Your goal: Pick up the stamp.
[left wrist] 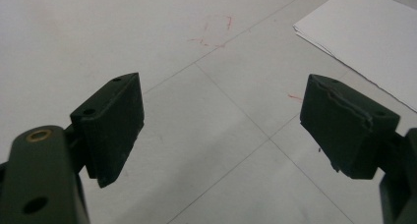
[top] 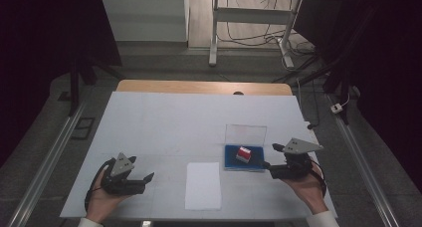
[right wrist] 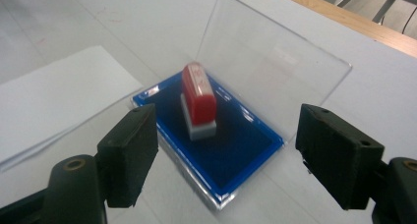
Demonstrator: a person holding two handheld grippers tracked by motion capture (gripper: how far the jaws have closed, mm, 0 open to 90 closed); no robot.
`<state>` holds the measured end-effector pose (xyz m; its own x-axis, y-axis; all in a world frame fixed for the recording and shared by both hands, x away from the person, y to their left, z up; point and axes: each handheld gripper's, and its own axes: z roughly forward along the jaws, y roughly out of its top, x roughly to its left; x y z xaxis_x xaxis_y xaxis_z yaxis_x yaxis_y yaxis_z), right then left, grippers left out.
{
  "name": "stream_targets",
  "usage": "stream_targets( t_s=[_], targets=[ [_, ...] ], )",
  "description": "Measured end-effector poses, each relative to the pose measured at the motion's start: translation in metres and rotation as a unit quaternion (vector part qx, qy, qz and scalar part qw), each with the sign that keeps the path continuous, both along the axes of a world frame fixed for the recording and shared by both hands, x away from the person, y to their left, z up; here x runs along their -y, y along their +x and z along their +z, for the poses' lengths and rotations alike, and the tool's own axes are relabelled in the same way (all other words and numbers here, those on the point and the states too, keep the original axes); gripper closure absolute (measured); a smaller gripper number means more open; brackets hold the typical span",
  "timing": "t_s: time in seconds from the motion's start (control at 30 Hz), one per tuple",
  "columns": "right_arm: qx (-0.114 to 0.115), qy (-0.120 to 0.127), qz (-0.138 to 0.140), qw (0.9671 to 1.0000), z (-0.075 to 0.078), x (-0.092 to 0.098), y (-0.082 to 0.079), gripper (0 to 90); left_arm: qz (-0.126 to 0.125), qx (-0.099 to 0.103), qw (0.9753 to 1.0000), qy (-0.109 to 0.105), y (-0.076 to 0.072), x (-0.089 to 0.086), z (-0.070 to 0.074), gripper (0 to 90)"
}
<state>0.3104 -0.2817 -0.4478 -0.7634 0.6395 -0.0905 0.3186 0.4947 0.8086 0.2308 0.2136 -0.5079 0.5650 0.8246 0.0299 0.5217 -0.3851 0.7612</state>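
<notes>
While both our hands rest low at the near edge, the white table cover [top: 164,117] takes up most of the high view, w/ a strip of wooden tabletop [top: 199,86] showing past its far edge. Next in size is the sheet of white paper [top: 203,185], lying flat near the front, approx. between our two grippers.

Right of the paper sits the ink pad case [top: 243,157] — a shallow blue tray w/ its clear lid [top: 245,134] standing up, hinged open at the far side. Inside, on the blue pad, stands the red stamp [top: 244,154]; in the right gripper view the red stamp [right wrist: 197,97] has a grey base and leans a little, resting on the pad near the middle of the tray.

Our right gripper [top: 272,160] is just beside the case on its right, jaws spread wide and holding nothing — the stamp lies between and beyond them, not touched. Our left gripper [top: 148,177] sits well apart at the left, left of the paper, jaws likewise spread wide over bare cover, nothing in them.
</notes>
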Motion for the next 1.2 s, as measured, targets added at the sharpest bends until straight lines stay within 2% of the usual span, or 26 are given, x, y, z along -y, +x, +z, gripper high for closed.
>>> stream_targets(
  t_s=[0.2,0.5,0.53,0.83,1.2],
  targets=[
    [-0.019,-0.009,0.002,0.9998,0.003,-0.014,0.015,23.4,0.000,-0.003,1.0000,0.004,0.001,0.000,-0.002,17.0],
    [-0.046,-0.026,0.013,0.9985,-0.001,-0.032,0.032,24.5,0.001,-0.005,1.0000,0.007,0.003,0.001,-0.003,17.1],
    [-0.055,-0.028,0.019,0.9979,-0.001,-0.037,0.036,25.1,0.001,-0.005,1.0000,0.007,0.003,0.001,-0.003,17.0],
    [-0.054,-0.031,0.030,0.9976,-0.004,-0.044,0.040,27.5,0.000,-0.007,0.9999,0.011,0.003,0.002,-0.004,17.1],
    [-0.065,-0.050,0.050,0.9954,-0.015,-0.057,0.048,33.9,-0.002,-0.006,0.9999,0.014,0.002,0.002,-0.004,17.1]
  ],
)
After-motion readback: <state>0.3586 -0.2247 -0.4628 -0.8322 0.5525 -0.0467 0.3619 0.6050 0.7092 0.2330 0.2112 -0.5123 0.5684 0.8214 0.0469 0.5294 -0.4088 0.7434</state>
